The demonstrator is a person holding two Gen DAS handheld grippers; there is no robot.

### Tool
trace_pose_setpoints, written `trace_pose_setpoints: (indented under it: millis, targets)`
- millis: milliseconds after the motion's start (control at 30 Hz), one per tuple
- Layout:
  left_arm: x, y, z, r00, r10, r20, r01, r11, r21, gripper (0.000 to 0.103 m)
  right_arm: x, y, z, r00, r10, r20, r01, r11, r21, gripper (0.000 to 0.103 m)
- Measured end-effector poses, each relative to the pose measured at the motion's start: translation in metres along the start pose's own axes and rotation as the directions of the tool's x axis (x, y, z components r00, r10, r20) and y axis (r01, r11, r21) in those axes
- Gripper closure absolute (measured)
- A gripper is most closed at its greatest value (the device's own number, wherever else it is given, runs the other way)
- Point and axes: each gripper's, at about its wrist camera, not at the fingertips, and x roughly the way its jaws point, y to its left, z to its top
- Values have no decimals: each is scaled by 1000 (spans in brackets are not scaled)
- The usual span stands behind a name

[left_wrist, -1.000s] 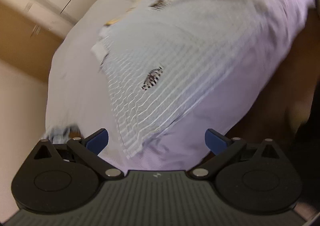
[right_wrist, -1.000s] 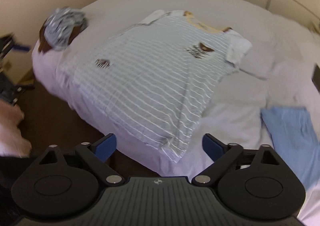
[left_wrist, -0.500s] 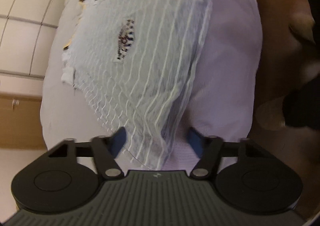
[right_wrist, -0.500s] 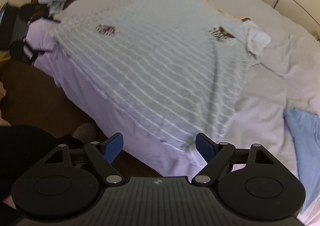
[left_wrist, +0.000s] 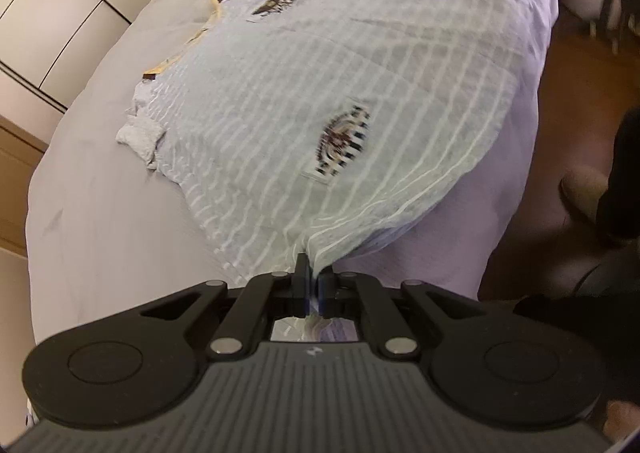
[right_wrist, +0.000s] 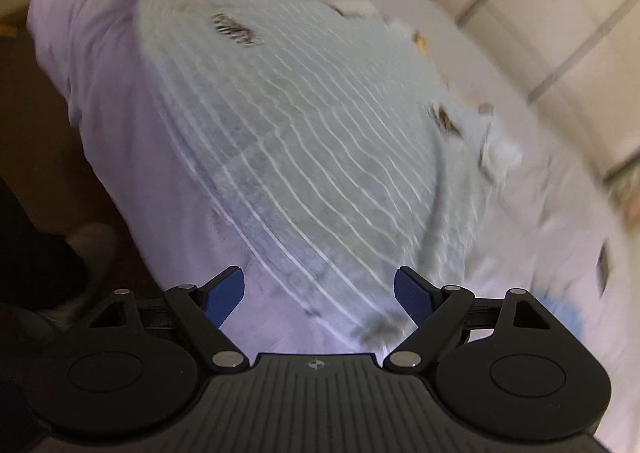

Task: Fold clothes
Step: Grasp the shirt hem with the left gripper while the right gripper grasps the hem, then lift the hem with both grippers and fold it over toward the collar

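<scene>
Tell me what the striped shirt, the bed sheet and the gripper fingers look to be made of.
Striped shirt: thin soft fabric, probably a cotton knit; it puckers where the left gripper pinches its hem.
Bed sheet: smooth matte woven cloth, with soft wrinkles.
Gripper fingers: black rigid plastic, likely, with blue, seemingly rubbery pads and metal pivot pins.

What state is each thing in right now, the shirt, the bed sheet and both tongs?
Striped shirt: spread flat on the bed, hem corner pinched and bunched at the bed's edge.
Left tongs: shut on the shirt's hem corner.
Right tongs: open, at the shirt's other hem corner, gripping nothing.
Bed sheet: lightly wrinkled under the shirt.
Blue cloth: lying on the bed; blurred.
</scene>
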Motion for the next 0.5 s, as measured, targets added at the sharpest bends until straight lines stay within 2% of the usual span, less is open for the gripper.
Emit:
trace_pose_setpoints:
  millis: [100,267,333,400,500]
  targets:
    - [-2,4,2,1000,-9,-8,9,1000,-7,101,18,22,-7,998,-44,44,48,995,-86,19]
    - [-6,10,6,999,-24,-20,24,1000,-18,101,46,31,-17,992,-84,91,96,985,-141,19]
    - [-8,13,7,999,-30,-26,30,999,-23,101,59,29,-21,992,-86,94,101,981,-167,22]
    - [-10,14,10,999,-29,-34,28,999,-30,101,60,17,-23,992,-78,94,92,984,-154,39]
    - [-15,16,15,999,-19,-50,16,999,-44,101,52,-9,-22,995,-41,92,52,991,-121,56]
